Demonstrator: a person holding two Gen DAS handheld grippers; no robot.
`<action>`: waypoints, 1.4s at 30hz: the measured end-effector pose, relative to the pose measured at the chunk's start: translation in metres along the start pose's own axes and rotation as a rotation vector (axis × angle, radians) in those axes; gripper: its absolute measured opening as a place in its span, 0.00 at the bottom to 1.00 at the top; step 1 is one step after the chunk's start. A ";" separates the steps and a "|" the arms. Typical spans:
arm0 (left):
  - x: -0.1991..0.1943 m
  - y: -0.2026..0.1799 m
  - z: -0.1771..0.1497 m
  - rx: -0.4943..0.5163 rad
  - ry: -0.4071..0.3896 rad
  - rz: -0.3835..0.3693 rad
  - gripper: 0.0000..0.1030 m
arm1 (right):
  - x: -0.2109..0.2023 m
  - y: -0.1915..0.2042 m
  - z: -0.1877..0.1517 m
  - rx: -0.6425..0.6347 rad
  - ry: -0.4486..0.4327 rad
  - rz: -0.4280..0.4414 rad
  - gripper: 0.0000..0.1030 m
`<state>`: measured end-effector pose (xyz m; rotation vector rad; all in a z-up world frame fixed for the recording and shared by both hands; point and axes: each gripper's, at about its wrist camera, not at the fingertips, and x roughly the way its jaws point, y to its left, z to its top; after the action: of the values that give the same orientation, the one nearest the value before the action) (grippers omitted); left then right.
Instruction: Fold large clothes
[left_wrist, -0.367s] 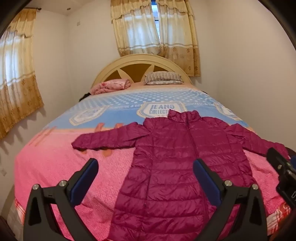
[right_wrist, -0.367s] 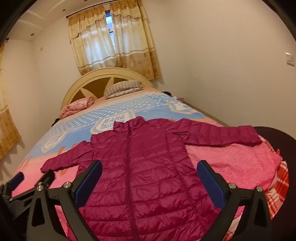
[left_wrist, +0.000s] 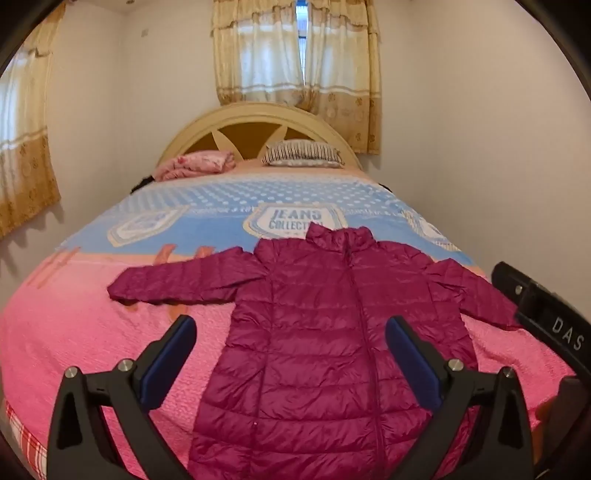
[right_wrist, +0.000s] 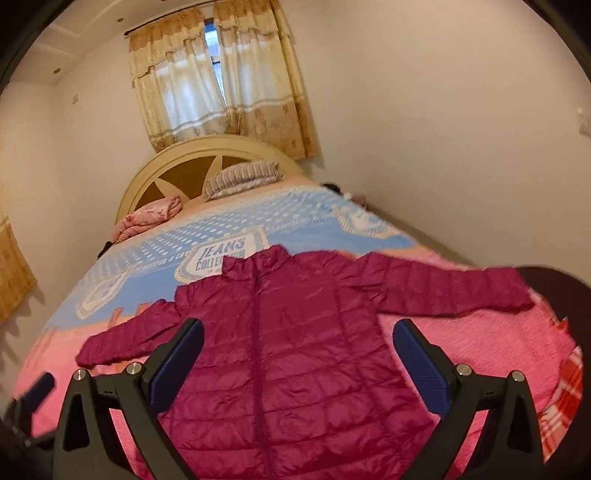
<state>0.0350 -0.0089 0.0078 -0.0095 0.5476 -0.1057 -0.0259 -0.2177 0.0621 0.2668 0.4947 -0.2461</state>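
We record the left gripper (left_wrist: 290, 356) with its fingers spread wide, blue pads (left_wrist: 168, 363) facing inward, nothing between them; it hovers over the lower half of the jacket. The right gripper (right_wrist: 297, 360) is likewise spread wide and empty, above the jacket's torso. Compared with 0.4 s ago, both views have tipped slightly: in the left wrist view the bed sits lower and the window curtain (left_wrist: 295, 51) fills more of the top, and the right gripper's body at the right edge reaches further into view, its "DAS" lettering now readable. In the right wrist view the scene leans more to the right than before, and the left gripper shows as a blur at the lower left edge.

The magenta quilted puffer jacket (left_wrist: 325, 332) has not shifted: it lies flat, front up, zipped, collar toward the headboard (left_wrist: 258, 118), both sleeves stretched out sideways on the pink and blue bedspread (left_wrist: 74, 325). Its collar overlaps the "JEANS COLLECTION" badge print (left_wrist: 291, 219). A folded pink blanket (left_wrist: 195, 164) and a striped pillow (left_wrist: 301, 153) lie by the headboard, well apart from the jacket.
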 end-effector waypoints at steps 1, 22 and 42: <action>0.001 0.000 0.000 -0.011 0.008 0.001 1.00 | 0.002 0.000 -0.004 0.017 0.010 0.010 0.99; 0.002 -0.008 -0.019 0.038 0.025 0.040 1.00 | 0.012 -0.019 -0.032 0.073 0.072 0.005 0.99; -0.010 -0.011 -0.027 0.043 0.015 0.045 1.00 | -0.004 -0.002 -0.040 -0.067 0.020 -0.056 0.99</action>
<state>0.0113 -0.0183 -0.0096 0.0451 0.5600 -0.0739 -0.0475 -0.2061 0.0300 0.1903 0.5298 -0.2810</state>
